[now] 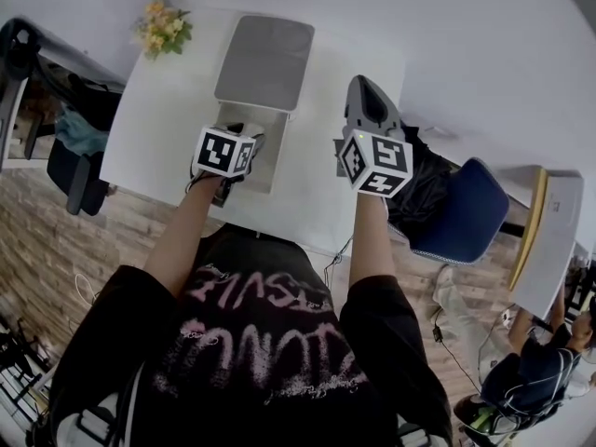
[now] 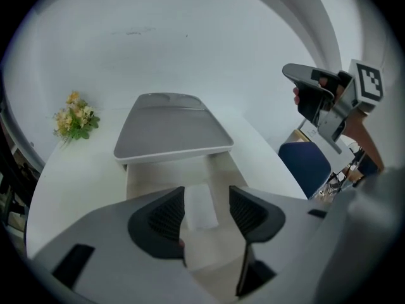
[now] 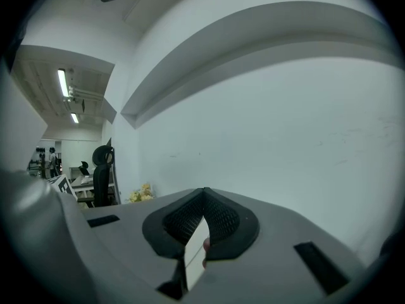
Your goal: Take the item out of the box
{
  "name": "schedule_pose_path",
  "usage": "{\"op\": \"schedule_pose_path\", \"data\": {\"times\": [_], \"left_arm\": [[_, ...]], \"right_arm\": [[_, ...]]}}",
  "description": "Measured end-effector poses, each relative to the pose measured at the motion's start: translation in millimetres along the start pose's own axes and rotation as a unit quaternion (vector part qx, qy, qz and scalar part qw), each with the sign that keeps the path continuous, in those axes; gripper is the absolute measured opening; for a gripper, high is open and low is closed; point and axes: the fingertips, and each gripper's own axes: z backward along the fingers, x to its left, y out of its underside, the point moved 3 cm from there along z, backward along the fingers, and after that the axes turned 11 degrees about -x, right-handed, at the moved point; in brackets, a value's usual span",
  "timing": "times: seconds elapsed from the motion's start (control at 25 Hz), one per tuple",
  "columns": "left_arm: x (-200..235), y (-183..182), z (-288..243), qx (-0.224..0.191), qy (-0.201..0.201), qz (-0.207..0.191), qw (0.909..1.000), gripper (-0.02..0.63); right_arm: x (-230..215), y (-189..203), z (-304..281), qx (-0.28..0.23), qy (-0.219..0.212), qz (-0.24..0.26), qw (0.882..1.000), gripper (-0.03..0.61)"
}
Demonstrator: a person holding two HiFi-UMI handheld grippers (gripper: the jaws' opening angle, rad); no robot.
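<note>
Currently I have the left gripper [image 2: 206, 192] over the open cream cardboard box [image 2: 142, 182], angled down into it. Its fingers [image 2: 161, 217] are spread wide, with nothing pinched. Seen between them, a flat white rectangular packet [image 2: 201, 206] lies on the box floor. The packet lies flat, and its long axis runs from the near side of the box straight toward the lid, in line with the gap between the fingers. I cannot tell whether the pads have reached its level, but neither one presses on it.

The flat grey lid [image 2: 171, 128] stands raised at the far end of the box, toward the wall. The box sits on the white bench [image 2: 76, 182], and a small bunch of yellow flowers [image 2: 76, 120] lies on the bench off to its left.

The right gripper [image 3: 204, 214] is held up to the right of the box, pointing nearly level at the plain wall. Its fingers [image 3: 224, 219] are pressed together on a thin white card [image 3: 196, 247]. I see the card edge-on, with its length running from the pads back toward the camera. A blue chair [image 2: 307, 163] stands beyond the bench's right edge.
</note>
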Motion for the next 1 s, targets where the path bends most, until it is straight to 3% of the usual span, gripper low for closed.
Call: {"op": "schedule_pose_path", "data": {"times": [0.28, 0.8, 1.0], "left_arm": [[2.8, 14.6, -15.0, 0.046, -0.007, 0.002, 0.9989, 0.23], [6.1, 25.9, -29.4, 0.086, -0.012, -0.005, 0.9962, 0.227], [11.6, 31.0, -32.4, 0.096, -0.023, -0.011, 0.9951, 0.193]], "right_arm": [[-6.3, 4.9, -1.5, 0.006, 0.003, 0.002, 1.0, 0.009], [-13.6, 10.1, -3.6, 0.018, 0.004, 0.006, 1.0, 0.009], [-15.5, 15.3, -1.9, 0.026, 0.008, 0.007, 1.0, 0.009]]}}
